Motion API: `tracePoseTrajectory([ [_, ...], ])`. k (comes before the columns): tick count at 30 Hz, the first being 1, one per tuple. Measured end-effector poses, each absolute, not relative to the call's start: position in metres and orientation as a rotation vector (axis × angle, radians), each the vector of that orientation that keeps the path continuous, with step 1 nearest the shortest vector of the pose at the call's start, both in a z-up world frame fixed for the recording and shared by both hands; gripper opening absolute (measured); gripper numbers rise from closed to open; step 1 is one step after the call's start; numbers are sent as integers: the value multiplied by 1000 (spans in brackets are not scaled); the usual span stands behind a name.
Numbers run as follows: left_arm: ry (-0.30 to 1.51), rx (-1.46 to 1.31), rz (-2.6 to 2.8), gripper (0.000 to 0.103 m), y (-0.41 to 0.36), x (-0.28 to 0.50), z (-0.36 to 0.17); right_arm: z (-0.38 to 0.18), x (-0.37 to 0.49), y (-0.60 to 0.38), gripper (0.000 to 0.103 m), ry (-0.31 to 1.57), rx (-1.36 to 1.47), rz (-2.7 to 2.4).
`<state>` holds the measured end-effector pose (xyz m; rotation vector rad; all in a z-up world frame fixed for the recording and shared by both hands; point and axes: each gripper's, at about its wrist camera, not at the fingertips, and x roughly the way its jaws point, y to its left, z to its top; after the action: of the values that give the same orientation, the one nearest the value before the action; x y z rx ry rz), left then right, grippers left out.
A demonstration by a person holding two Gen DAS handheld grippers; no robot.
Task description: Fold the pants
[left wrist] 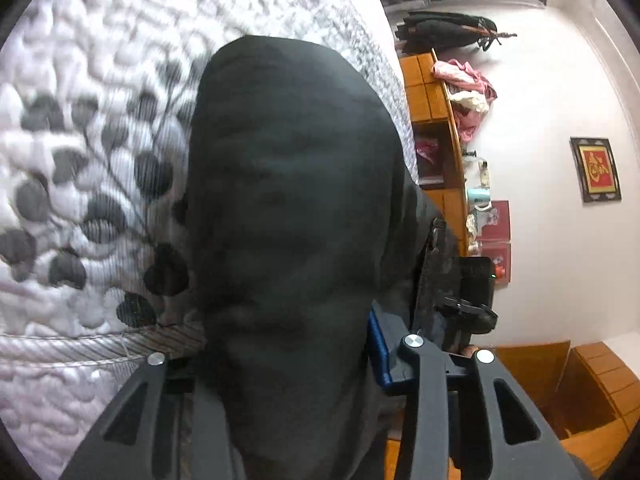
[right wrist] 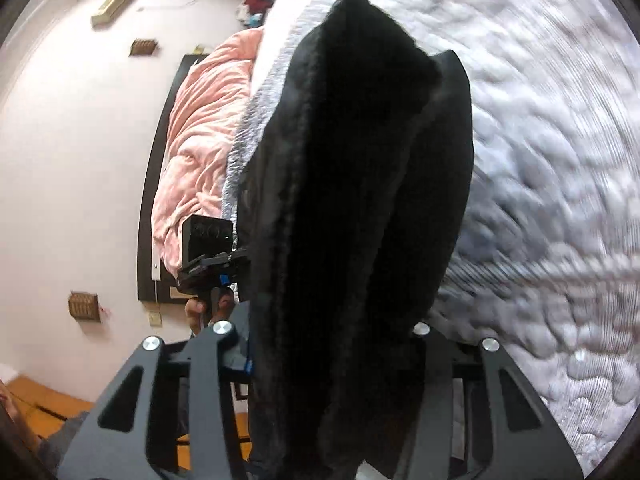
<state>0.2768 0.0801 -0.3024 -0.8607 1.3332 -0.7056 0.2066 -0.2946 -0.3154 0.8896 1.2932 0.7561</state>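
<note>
Black pants (left wrist: 292, 208) hang in front of the left wrist camera, held up off the quilted bed (left wrist: 80, 160). My left gripper (left wrist: 288, 380) is shut on the pants, its fingertips hidden by cloth. In the right wrist view the same black pants (right wrist: 360, 200) hang doubled in thick folds, and my right gripper (right wrist: 332, 360) is shut on them. Each view shows the other gripper beside the cloth: the right gripper (left wrist: 452, 292) and the left gripper (right wrist: 208, 256), held by a hand.
The white quilt with grey leaf print (right wrist: 560, 200) covers the bed. A pink blanket (right wrist: 196, 152) lies at the head. A wooden shelf (left wrist: 440, 120) with clothes stands by the bed. Wooden floor (left wrist: 580, 392) lies beyond the bed edge.
</note>
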Motion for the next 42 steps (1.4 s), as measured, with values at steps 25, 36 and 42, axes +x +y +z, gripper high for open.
tracePoseTrajectory([
  [25, 1307, -1074, -507, 58, 202, 409, -333, -368, 423, -195, 90, 1429, 830, 772],
  [36, 1310, -497, -234, 81, 189, 415, -251, -246, 436, -199, 91, 1143, 573, 686],
  [42, 1310, -433, -109, 88, 204, 418, -234, -287, 467, -163, 88, 1226, 622, 665],
])
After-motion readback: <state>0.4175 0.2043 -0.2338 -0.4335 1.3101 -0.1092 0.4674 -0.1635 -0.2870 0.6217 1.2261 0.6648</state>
